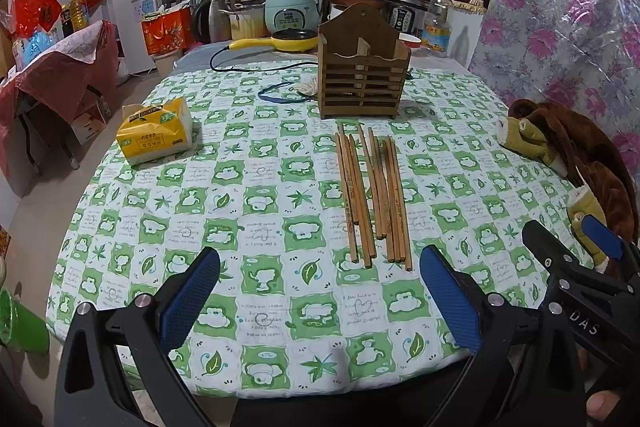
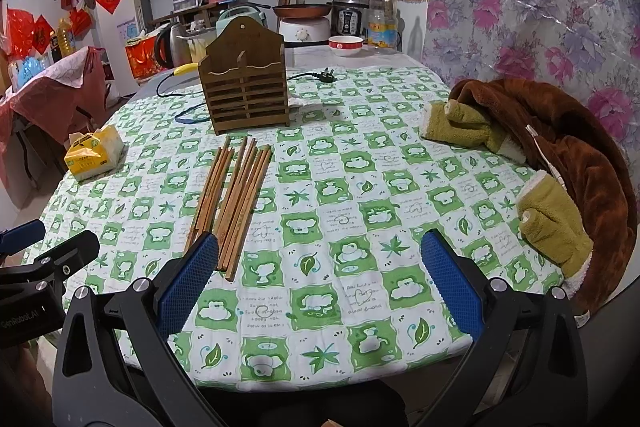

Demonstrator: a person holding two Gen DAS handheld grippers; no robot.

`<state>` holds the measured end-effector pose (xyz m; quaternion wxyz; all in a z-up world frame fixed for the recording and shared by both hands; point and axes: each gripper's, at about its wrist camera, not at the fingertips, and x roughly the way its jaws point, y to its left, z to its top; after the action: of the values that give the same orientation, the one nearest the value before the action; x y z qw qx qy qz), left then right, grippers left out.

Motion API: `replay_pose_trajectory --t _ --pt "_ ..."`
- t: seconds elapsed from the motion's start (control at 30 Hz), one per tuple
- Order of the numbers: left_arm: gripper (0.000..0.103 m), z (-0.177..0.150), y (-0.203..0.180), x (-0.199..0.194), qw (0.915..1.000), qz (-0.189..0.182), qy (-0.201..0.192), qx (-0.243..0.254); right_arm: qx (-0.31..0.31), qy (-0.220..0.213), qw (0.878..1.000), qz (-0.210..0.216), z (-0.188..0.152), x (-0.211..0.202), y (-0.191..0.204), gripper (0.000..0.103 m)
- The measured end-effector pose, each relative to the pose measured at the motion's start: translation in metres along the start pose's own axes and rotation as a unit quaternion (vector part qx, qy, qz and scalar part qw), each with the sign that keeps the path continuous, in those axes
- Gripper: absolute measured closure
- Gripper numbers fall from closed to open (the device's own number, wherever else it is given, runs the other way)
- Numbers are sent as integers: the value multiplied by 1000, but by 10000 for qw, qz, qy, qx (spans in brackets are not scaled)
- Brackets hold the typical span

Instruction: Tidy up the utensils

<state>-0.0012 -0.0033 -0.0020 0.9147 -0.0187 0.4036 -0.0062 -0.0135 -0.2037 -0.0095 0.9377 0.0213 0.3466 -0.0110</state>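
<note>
Both grippers, left gripper (image 1: pixel 320 303) and right gripper (image 2: pixel 320 291), spread wide, empty | chopsticks (image 1: pixel 372 199) lie loose on tablecloth (image 1: pixel 240 187) before wooden holder (image 1: pixel 362 75) | step: approach | next: pinch chopsticks, lift into holder

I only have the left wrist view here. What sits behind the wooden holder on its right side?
Observer: A red-and-white bowl stands on the table past the wooden holder; your view shows only its edge.
Operator: That black cord, where does it end?
Observer: In a loose plug lying on the cloth right of the holder.
Operator: Is my right gripper over the chopsticks?
Observer: The right gripper is open, with the chopsticks' near ends by its left finger, not between the fingers.
</note>
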Motion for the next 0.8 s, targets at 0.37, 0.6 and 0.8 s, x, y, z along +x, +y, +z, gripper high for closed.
replay_pose_trajectory --t 0.37,0.6,0.8 --pt "5 -3 -2 -1 10000 -61 27 60 -61 -29 10000 -5 -1 0 1 6" --pt "5 -3 -2 1 10000 -64 41 26 -58 -30 10000 -32 -2 1 1 6" --pt "5 -3 -1 1 10000 -71 36 42 -79 -32 10000 -20 -3 1 1 6"
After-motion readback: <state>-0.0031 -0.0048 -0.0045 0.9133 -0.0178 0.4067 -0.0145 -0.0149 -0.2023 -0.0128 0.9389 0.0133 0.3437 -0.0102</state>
